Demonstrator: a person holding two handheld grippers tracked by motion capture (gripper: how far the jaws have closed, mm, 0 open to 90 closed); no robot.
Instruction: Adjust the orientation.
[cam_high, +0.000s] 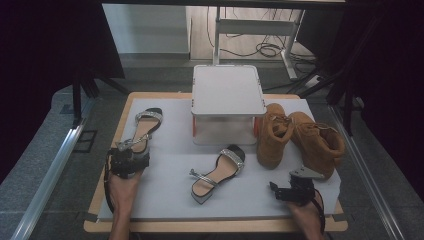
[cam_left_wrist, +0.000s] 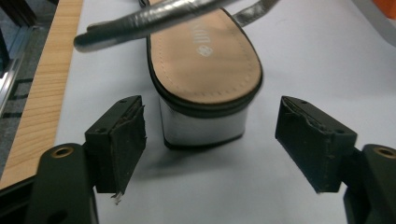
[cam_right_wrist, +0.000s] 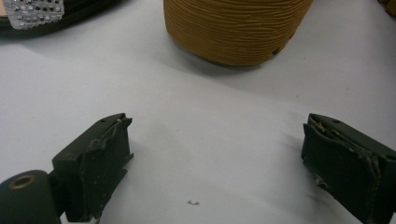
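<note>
Jaws spread wide on both: left gripper (cam_left_wrist: 210, 140) flanked the heel of left sandal (cam_left_wrist: 201, 65), untouched; right gripper (cam_right_wrist: 215, 163) empty near tan boots (cam_high: 300, 137). Second sandal (cam_high: 217, 173) lay right of left sandal on counter (cam_high: 165, 200).

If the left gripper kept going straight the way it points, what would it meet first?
Most likely the silver heel of the sandal at the table's left; it sits just ahead, centred between the open jaws of the left gripper.

both grippers sit low with fingers spread wide — left gripper (cam_high: 129, 161) farther forward, right gripper (cam_high: 295, 192) nearer the person.
</note>
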